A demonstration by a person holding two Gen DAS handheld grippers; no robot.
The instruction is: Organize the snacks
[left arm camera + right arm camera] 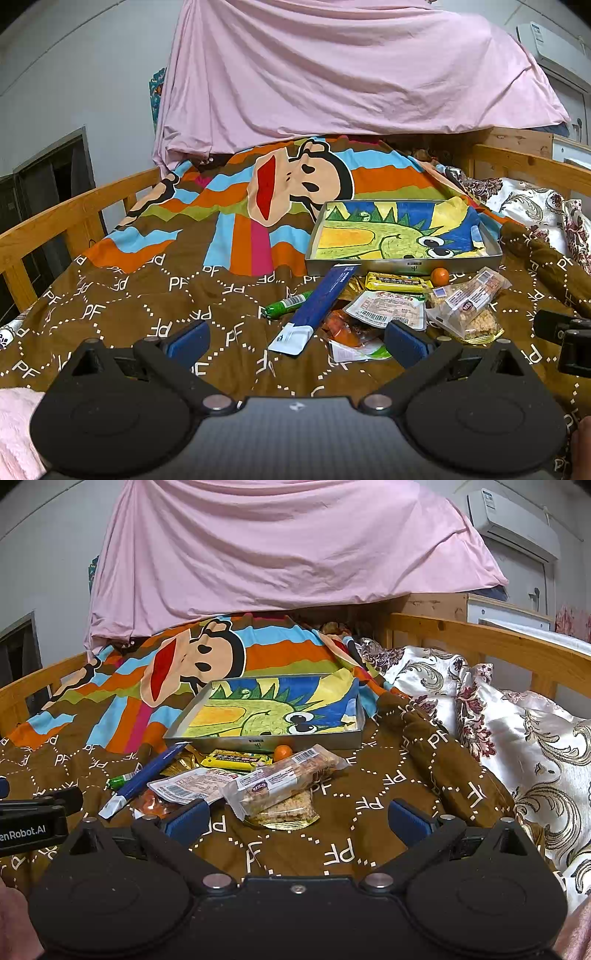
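The snacks lie in a loose heap on the brown "PF" quilt (122, 295) of a wooden-railed bed, just on the near side of a shallow metal tray (402, 264) lined with a dinosaur drawing. At the heap's left a long blue packet (321, 306) slants toward the tray, its white end nearest; a small green-wrapped stick (286, 305) pokes out from under its left side. Behind it sit a yellow bar (397, 282) and a small orange fruit (439, 276) – the fruit almost touching the tray's front wall. A white pouch with a barcode (388, 308) overlaps an orange wrapper (345, 330), and on the right a clear bag of nut bars (284, 781) rests on top of a gold-edged pack of crisped cakes (284, 814).

Both tongs are released, fingers spread wide and empty. The left tongs (295, 341) hover over the near edge of the heap; the right tongs (295, 818) hover just right of it – their left finger (186, 819) beside the orange wrapper.
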